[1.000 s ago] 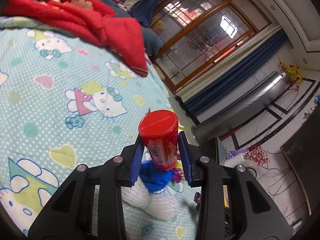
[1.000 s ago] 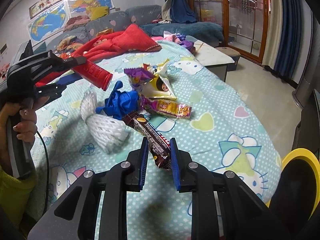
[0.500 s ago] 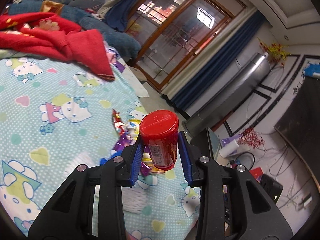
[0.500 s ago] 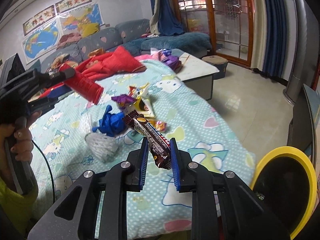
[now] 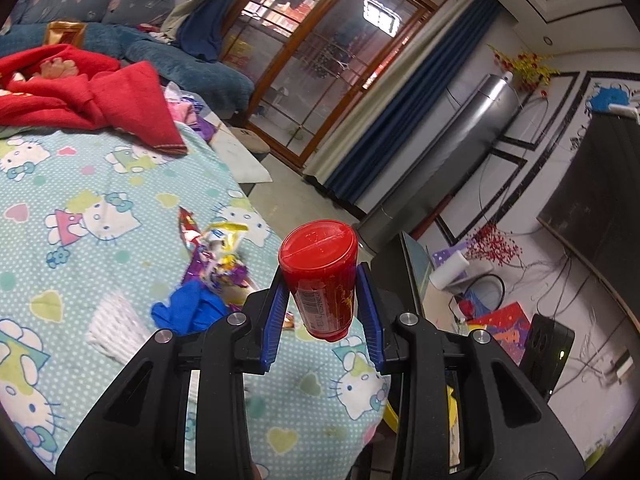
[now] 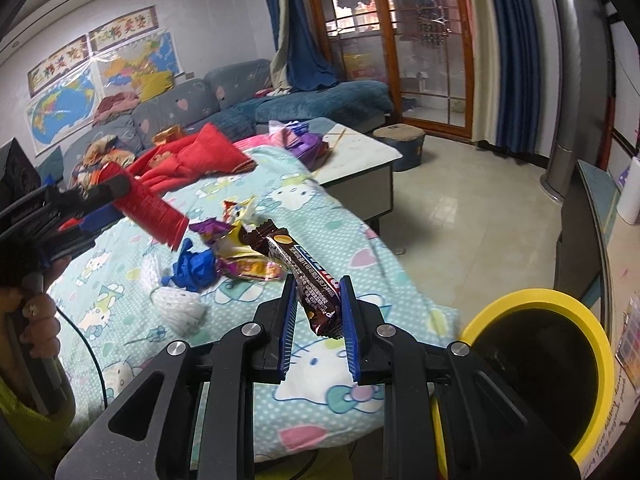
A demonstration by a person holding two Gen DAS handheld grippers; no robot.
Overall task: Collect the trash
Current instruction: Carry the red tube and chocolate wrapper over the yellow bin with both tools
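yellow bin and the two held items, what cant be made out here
- Yellow bin: right wrist view, cut off by the frame edge; its inside is too dark to see.
- Red bottle: left wrist view, label too small to read.
- Brown wrapper: lower end hidden between the right gripper pads.

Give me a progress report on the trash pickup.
Done: nothing visibly binned; the bin's inside is too dark to tell. In hand: left tool grips a red can, right tool a brown wrapper. Left on the bed: foil wrappers, blue glove, white foam net.
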